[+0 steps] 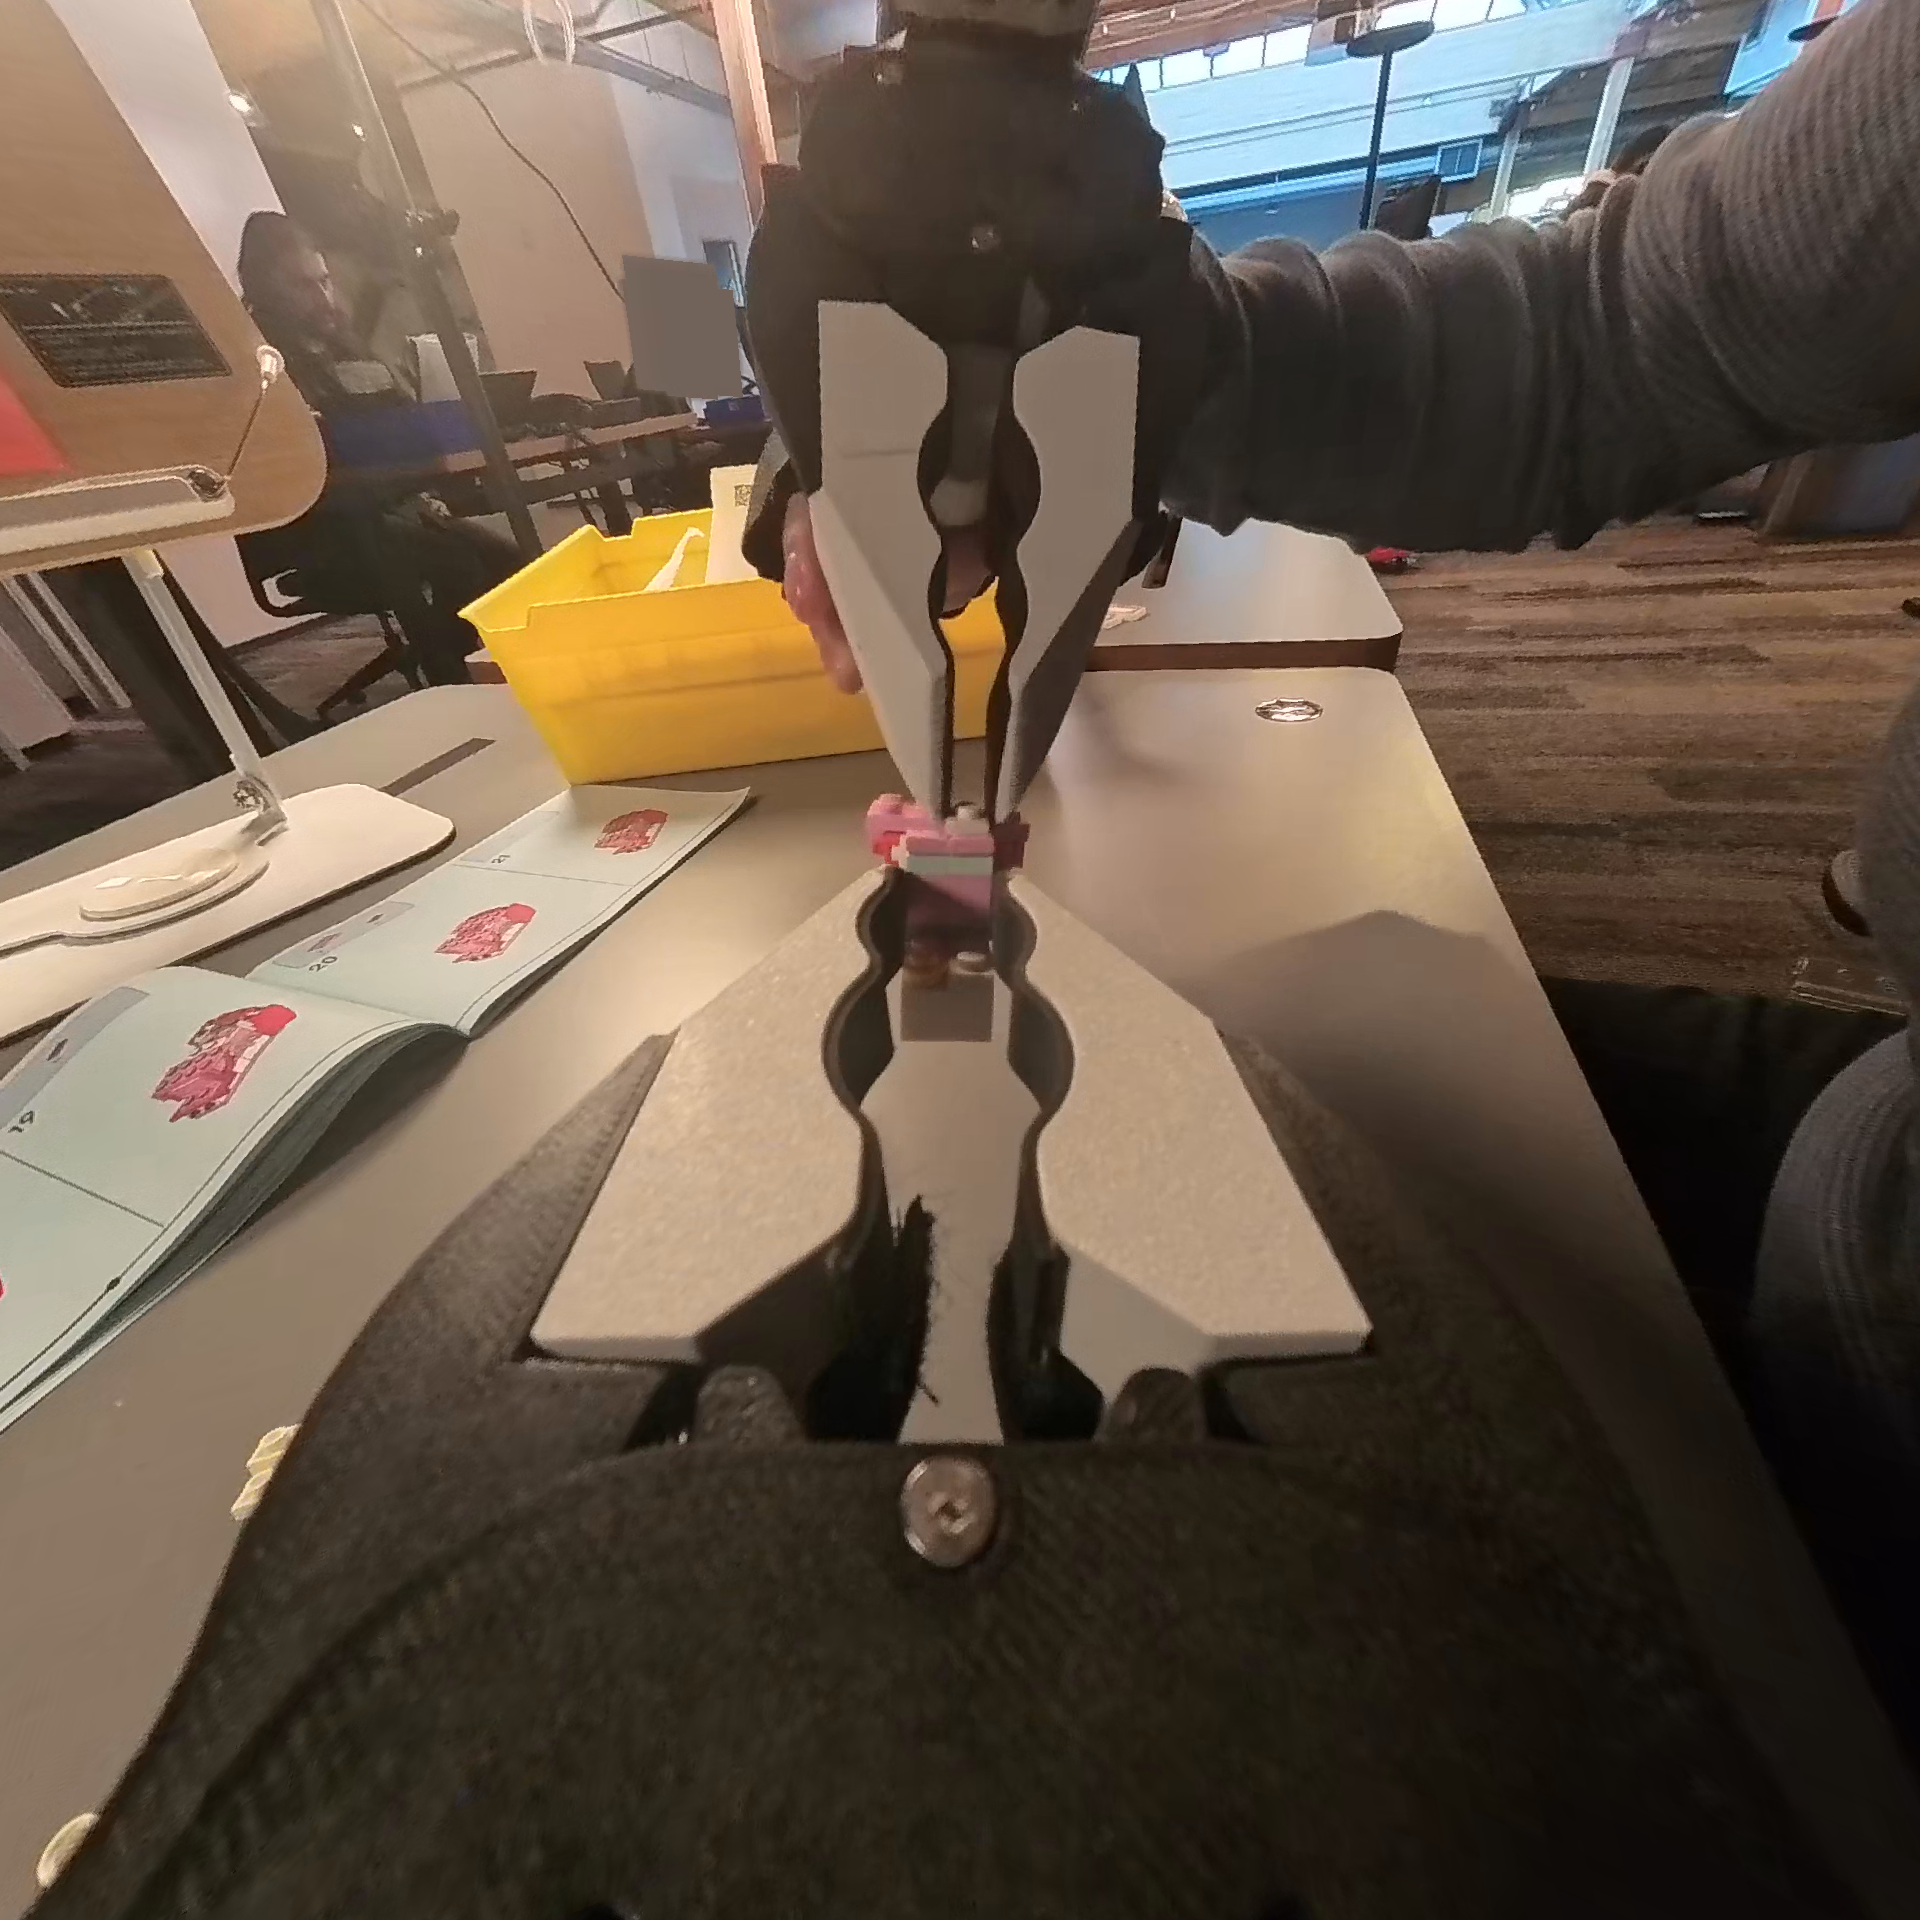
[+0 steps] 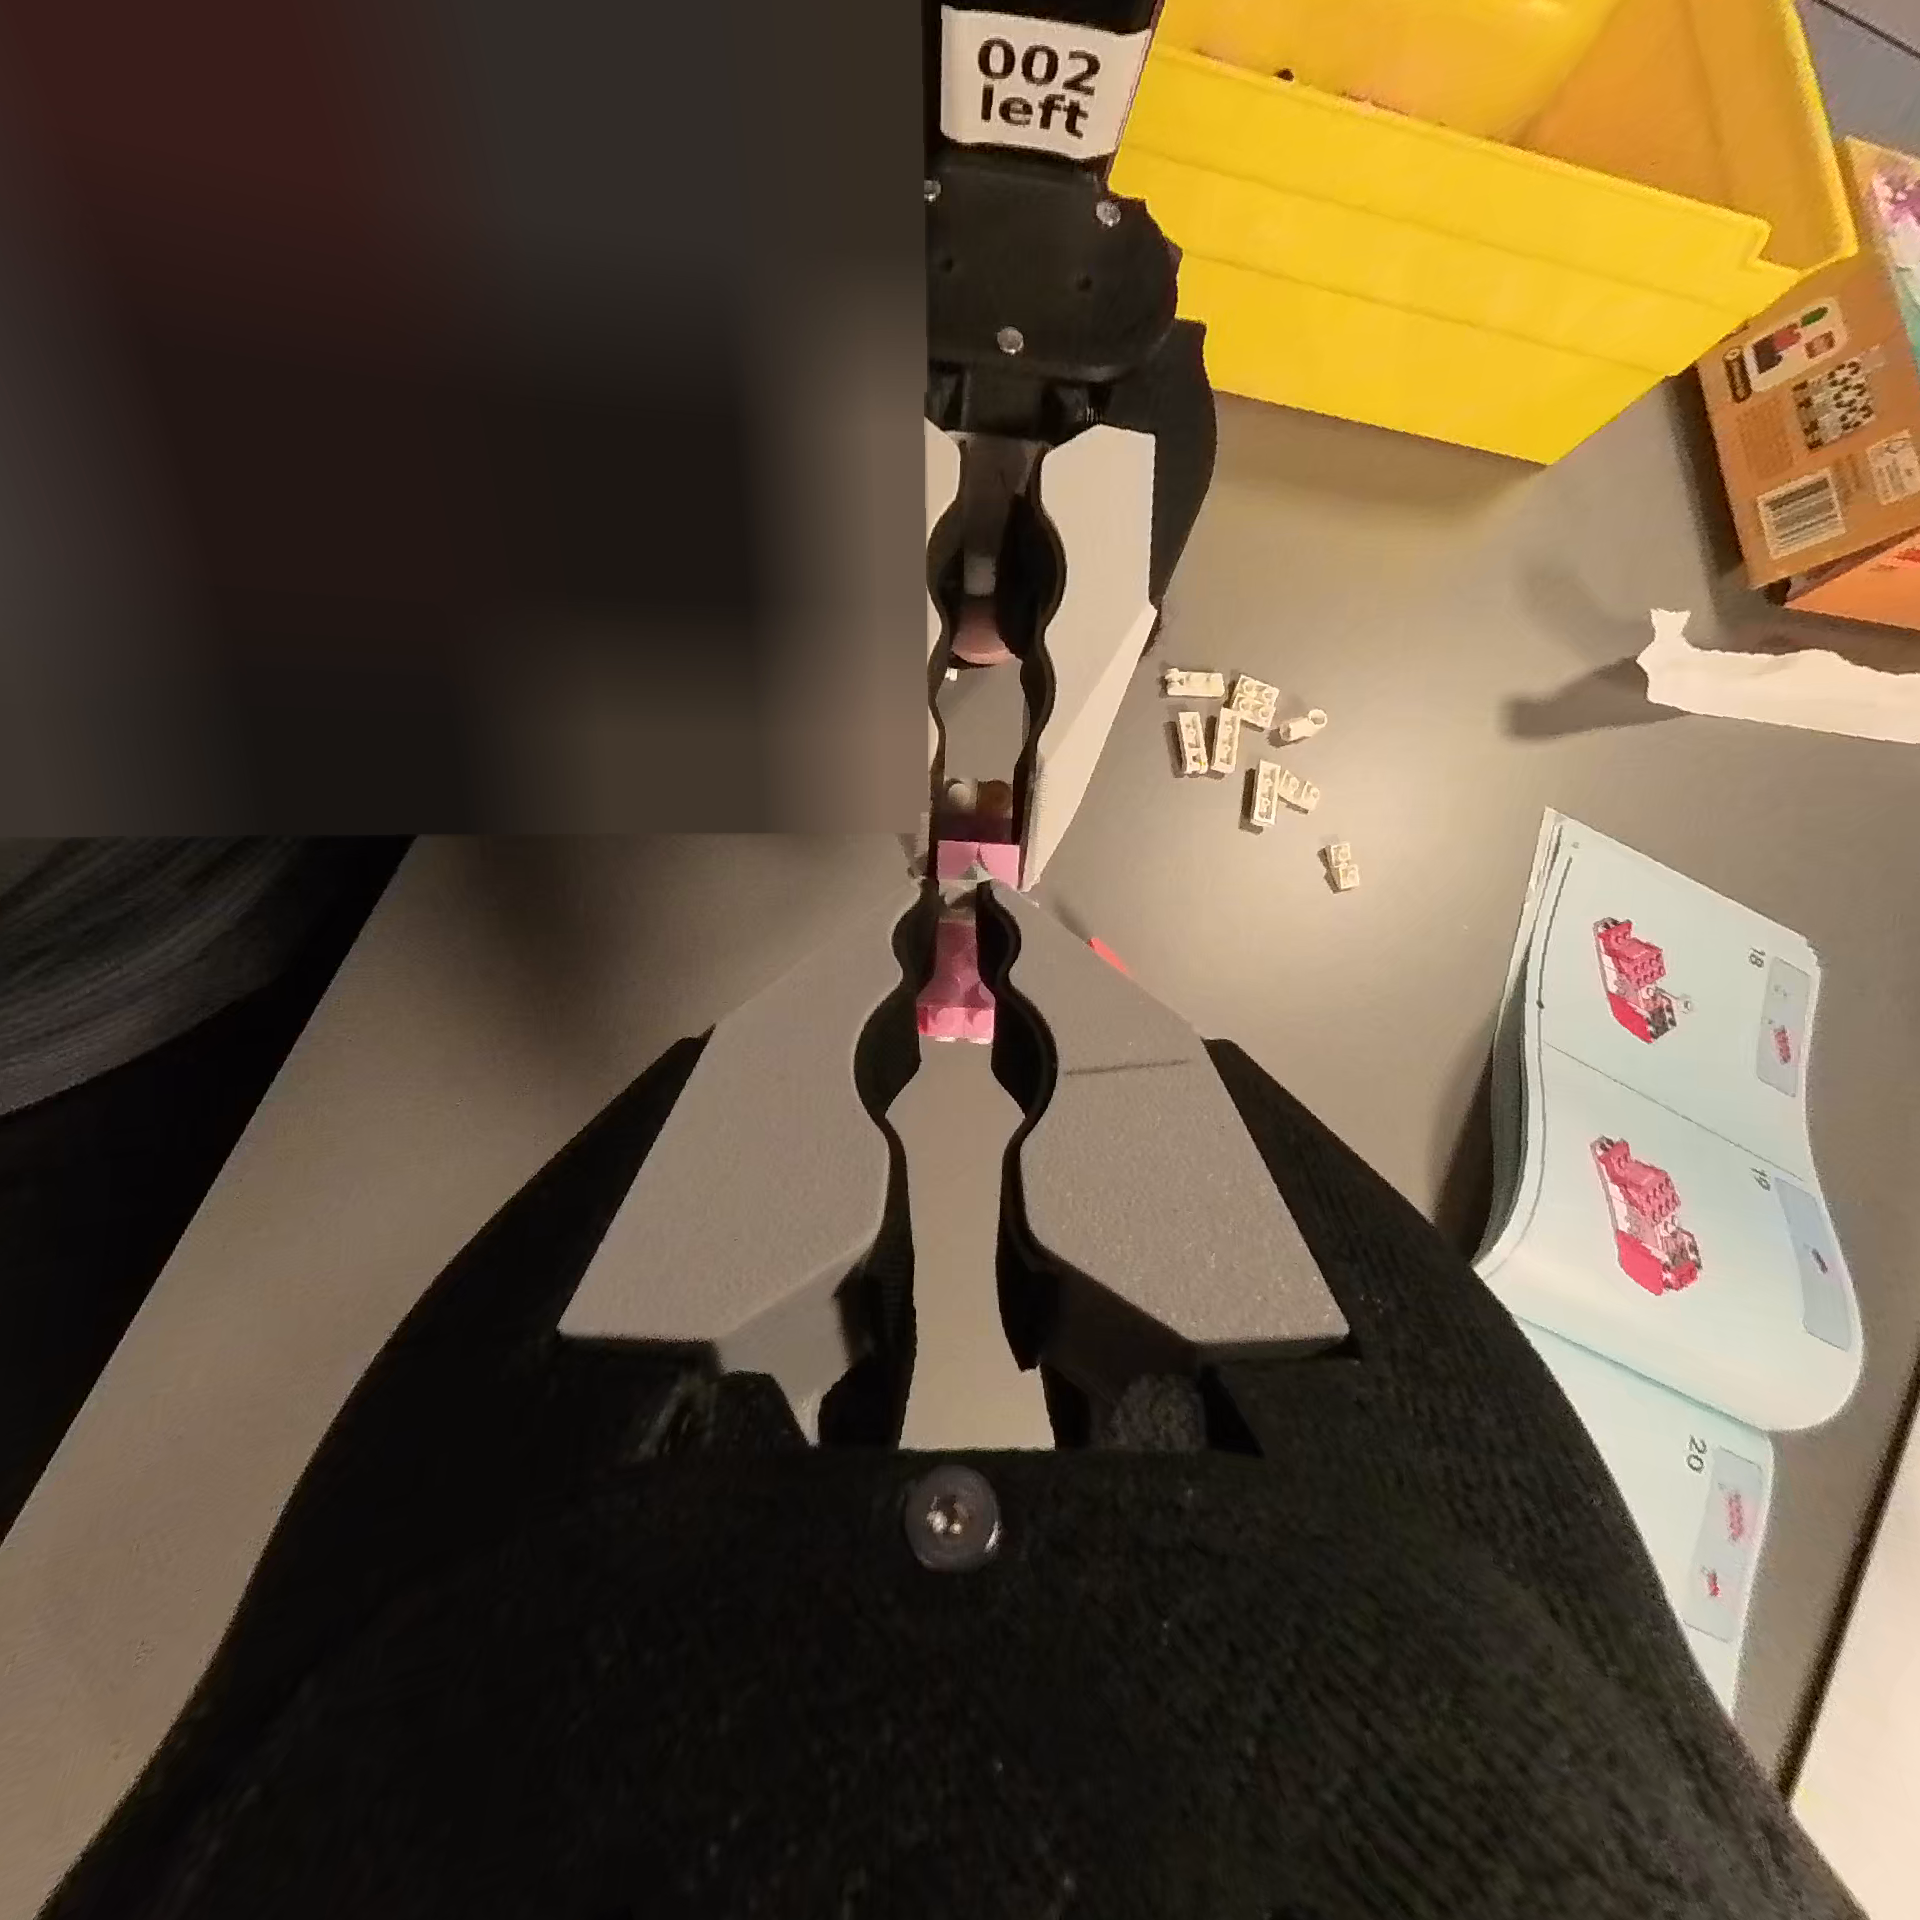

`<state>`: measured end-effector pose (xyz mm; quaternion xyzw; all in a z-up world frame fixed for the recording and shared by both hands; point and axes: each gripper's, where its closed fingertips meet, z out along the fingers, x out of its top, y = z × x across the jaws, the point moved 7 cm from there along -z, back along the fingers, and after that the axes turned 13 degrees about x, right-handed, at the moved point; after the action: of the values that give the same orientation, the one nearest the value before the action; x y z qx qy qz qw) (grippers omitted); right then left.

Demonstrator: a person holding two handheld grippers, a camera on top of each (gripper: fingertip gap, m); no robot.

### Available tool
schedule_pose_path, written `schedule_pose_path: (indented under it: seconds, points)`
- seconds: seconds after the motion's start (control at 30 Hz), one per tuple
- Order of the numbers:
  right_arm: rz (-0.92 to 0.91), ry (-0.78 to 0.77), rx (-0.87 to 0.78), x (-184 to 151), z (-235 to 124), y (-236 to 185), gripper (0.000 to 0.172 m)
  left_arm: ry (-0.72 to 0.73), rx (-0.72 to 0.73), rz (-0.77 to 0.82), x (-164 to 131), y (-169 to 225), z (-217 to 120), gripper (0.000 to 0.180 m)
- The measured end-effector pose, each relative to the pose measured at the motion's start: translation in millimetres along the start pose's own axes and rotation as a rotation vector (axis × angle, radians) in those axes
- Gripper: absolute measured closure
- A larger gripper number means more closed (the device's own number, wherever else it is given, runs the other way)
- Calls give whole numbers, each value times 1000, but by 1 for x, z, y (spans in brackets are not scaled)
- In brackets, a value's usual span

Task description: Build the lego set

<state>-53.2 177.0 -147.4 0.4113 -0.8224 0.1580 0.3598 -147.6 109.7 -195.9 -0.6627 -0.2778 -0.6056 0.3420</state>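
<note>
In the left wrist view my left gripper (image 1: 943, 881) is shut on a small brick model (image 1: 951, 862) of pink, lilac, pale blue and grey pieces, held above the grey table (image 1: 1247, 935). My right gripper (image 1: 971, 805) comes down from above and its tips pinch a small white piece (image 1: 968, 816) on top of the model. In the right wrist view my right gripper (image 2: 958, 896) meets the left gripper (image 2: 977, 871) tip to tip, with the model (image 2: 977, 857) between the left fingers and more pink bricks showing through my own finger gap.
A yellow bin (image 1: 665, 665) stands behind the grippers and also shows in the right wrist view (image 2: 1455, 239). An open instruction booklet (image 2: 1662, 1143) lies nearby, with several loose white bricks (image 2: 1247, 738), a cardboard box (image 2: 1818, 416) and torn white paper (image 2: 1766, 686). A white stand (image 1: 156, 862) is at the left. Only a small space, under 4 cm, lies between the two pairs of fingers.
</note>
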Motion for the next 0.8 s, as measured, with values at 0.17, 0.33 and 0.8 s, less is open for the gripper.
schedule_pose_path:
  seconds: [0.17, 0.33, 0.8]
  points:
    - [0, -8, 3, 1, 0, 0, 166, 6, 5, -3, 0, -1, 0, 166]
    - [-9, -12, -21, 3, -1, 1, 164, 21, 5, -29, 2, -2, -1, 166]
    - [30, 61, -239, -3, -11, 5, 154, -65, 180, -31, -6, -19, 0, 165]
